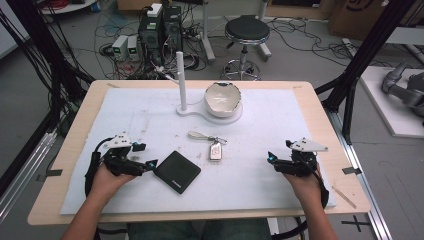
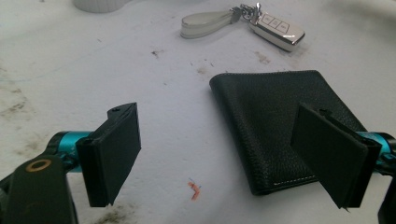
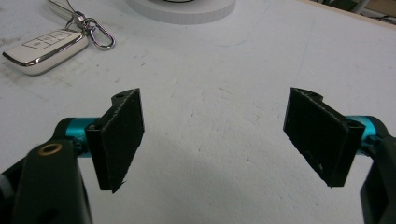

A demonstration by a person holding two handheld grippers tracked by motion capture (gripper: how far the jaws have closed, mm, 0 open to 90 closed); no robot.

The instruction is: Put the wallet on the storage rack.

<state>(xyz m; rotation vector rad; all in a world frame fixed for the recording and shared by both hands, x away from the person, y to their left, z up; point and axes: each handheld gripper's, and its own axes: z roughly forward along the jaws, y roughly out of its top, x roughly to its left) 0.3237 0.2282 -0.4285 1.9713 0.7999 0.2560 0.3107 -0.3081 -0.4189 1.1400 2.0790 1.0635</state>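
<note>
Your left claw (image 1: 145, 156) rests low on the white mat (image 1: 280, 125) at the near left, its jaws spread wide apart and holding nothing. In the left gripper view, one jaw stands over the near edge of the black wallet (image 2: 275, 126) and the other over bare mat, so the wallet's near left corner lies between them; whether the jaw touches the leather you cannot tell. Your right claw (image 1: 274, 159) sits at the near right, its jaws equally wide apart and empty, with bare mat between them in the right gripper view.

There is one wallet, closed and flat, just beside your left claw; in the high view it lies turned diagonally, with one corner pointing toward you. There is one white car key (image 1: 215, 150) near the middle of the mat, its long axis running roughly away from you, joined by a metal clip to one pale strap loop (image 1: 198, 135) that trails off to the far left. Behind them, well apart from both claws, one white stand (image 1: 187, 111) carries one upright post (image 1: 181, 80) and one white bowl (image 1: 222, 99) with a jagged rim. The mat covers one wooden table (image 1: 320, 110).
</note>
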